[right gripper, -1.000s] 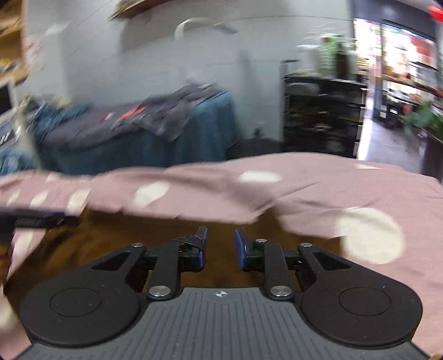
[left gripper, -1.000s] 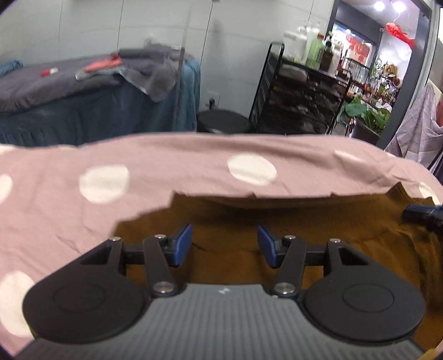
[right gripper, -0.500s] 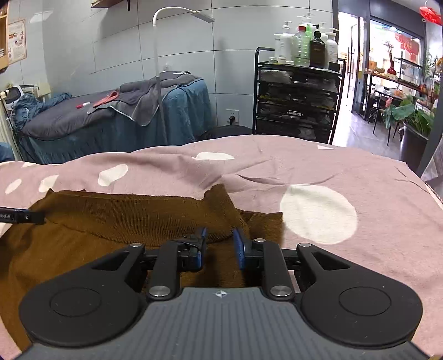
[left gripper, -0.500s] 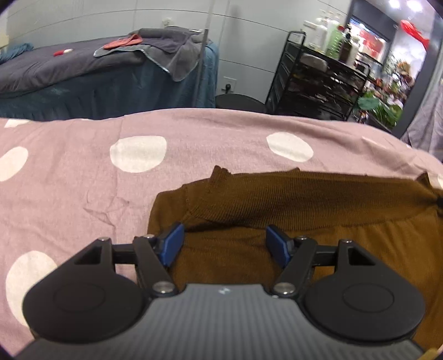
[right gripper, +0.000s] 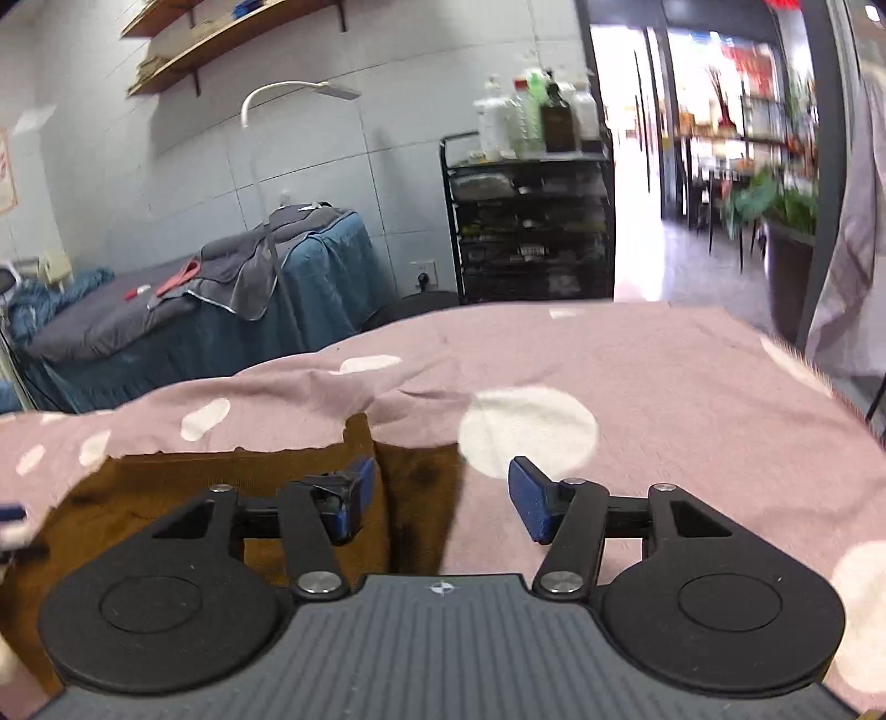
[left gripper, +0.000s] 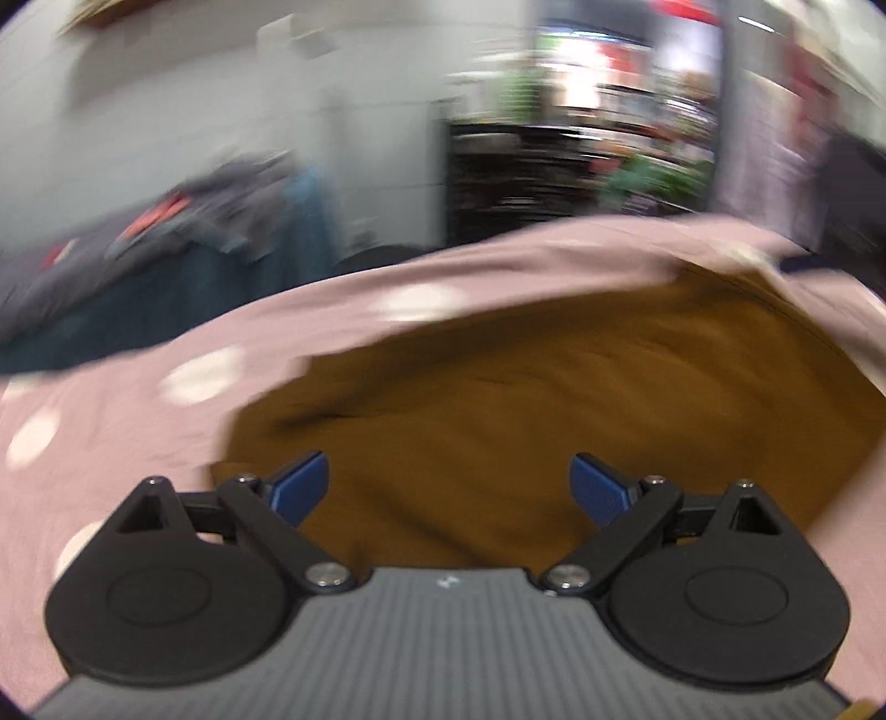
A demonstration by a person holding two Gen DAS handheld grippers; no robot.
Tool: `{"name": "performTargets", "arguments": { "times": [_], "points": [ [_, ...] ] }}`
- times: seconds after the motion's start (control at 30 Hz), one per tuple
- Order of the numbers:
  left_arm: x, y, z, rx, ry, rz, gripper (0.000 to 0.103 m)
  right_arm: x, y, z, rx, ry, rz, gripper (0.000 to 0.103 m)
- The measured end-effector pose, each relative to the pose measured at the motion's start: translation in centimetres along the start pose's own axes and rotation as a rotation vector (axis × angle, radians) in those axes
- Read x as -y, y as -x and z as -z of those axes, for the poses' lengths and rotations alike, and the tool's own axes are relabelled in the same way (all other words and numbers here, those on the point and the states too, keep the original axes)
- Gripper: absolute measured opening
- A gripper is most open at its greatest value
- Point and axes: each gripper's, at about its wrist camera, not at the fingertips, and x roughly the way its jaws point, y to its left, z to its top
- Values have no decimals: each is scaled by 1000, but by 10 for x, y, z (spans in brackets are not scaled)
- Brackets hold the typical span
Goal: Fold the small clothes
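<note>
The brown knit garment (left gripper: 554,399) looks soft, light, floppy; best pinched at an edge; left tongs (left gripper: 449,487) and right tongs (right gripper: 440,493) are opening, nothing clamped.

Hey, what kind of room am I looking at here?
Probably a beauty or massage salon's treatment room. A draped treatment bed stands by the wall under an arched lamp, and a black trolley carries bottles. The open doorway looks onto a shopfront.

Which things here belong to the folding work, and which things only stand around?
For the job:
- brown knit garment
- left gripper, jaws opening, nothing pinched
- right gripper, jaws opening, nothing pinched
- pink dotted sheet underneath

Only around:
- black trolley with bottles
- blue-covered bed
- wall shelves
</note>
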Motion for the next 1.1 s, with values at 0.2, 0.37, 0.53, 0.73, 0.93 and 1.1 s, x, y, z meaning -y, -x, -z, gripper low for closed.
{"name": "performTargets", "arguments": {
  "times": [0.2,0.37,0.53,0.73,0.93,1.1],
  "points": [
    [111,27,17,17,-153,213,92,26,13,9,-44,-205,-157,91],
    [184,12,21,-1,-305,232,70,30,20,12,-55,-242,-180,91],
    [213,-4,20,20,-329,158,67,33,25,15,-65,-239,-195,91],
    [230,-16,8,27,-403,107,67,36,24,18,-69,-224,-219,95],
    [262,-24,1,54,-555,44,58,29,12,10,-99,-189,-215,102],
    [282,-35,-5,58,-605,21,44,23,-2,0,-132,-159,-202,102]
  ]
}}
